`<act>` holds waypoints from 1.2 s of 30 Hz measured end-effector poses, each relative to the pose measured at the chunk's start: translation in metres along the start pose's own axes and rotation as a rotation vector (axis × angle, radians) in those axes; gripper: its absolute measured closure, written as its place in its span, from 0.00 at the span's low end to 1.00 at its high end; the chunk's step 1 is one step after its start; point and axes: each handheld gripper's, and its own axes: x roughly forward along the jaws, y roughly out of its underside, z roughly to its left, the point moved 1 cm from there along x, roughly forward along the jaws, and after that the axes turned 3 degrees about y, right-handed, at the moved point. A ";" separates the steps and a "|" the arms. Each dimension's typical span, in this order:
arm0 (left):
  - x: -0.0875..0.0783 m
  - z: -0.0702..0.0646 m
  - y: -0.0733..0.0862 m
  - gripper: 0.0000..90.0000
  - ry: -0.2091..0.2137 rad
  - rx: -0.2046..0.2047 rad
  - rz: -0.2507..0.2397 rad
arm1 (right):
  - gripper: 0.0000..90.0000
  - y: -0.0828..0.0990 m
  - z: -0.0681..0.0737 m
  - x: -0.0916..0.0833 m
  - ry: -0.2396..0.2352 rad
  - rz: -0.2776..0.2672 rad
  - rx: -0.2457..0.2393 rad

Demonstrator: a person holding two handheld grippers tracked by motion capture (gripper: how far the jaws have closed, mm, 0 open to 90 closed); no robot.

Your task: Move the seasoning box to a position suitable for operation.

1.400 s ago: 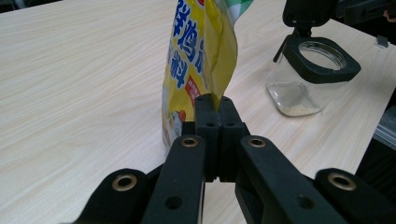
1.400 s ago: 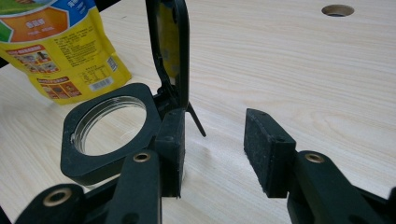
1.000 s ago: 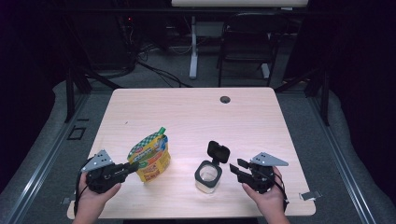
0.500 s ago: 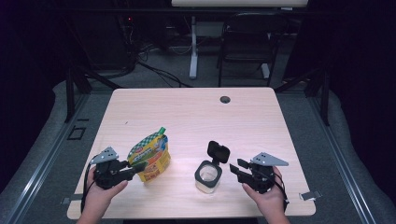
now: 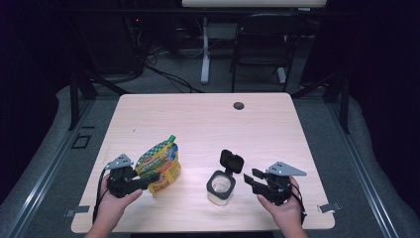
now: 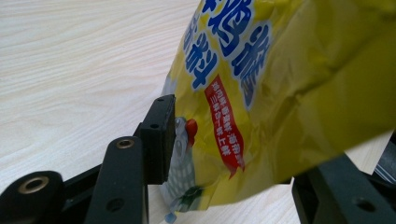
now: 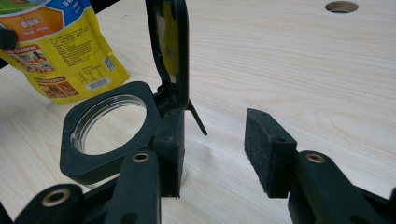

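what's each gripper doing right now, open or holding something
Left gripper: jaws have just been opening, the yellow pouch between them.
Right gripper: open, empty, beside the jar.

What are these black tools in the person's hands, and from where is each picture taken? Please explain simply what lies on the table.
A person sits at a wooden table and holds a hand tool in each hand. Each tool has two black jaws that open and close like tongs.

The high view looks down from above. There, the left gripper is at the left and the right gripper at the right. The other two pictures come from small cameras riding on the tools, looking along their jaws.

On the table stand a yellow snack pouch and a clear jar with a black rim and a flip lid standing open.

The left jaws have just been opening; the pouch's lower corner sits between them, apparently no longer squeezed. The right jaws are open beside the jar, holding nothing.
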 end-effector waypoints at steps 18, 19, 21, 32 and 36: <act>0.020 0.008 0.008 0.51 0.008 -0.024 -0.009 | 0.65 0.000 -0.001 0.000 0.000 0.004 0.001; 0.020 0.009 0.009 0.50 0.007 -0.017 0.003 | 0.65 0.001 -0.001 0.000 -0.003 0.003 0.002; 0.022 0.010 0.010 0.49 0.005 -0.015 0.005 | 0.65 0.001 -0.001 0.000 -0.004 0.003 0.003; 0.031 0.013 0.017 0.45 0.001 -0.018 -0.016 | 0.65 0.001 0.000 0.000 -0.005 0.004 0.000; 0.033 0.014 0.019 0.44 -0.001 -0.019 -0.006 | 0.65 0.001 0.000 0.000 -0.003 0.005 -0.001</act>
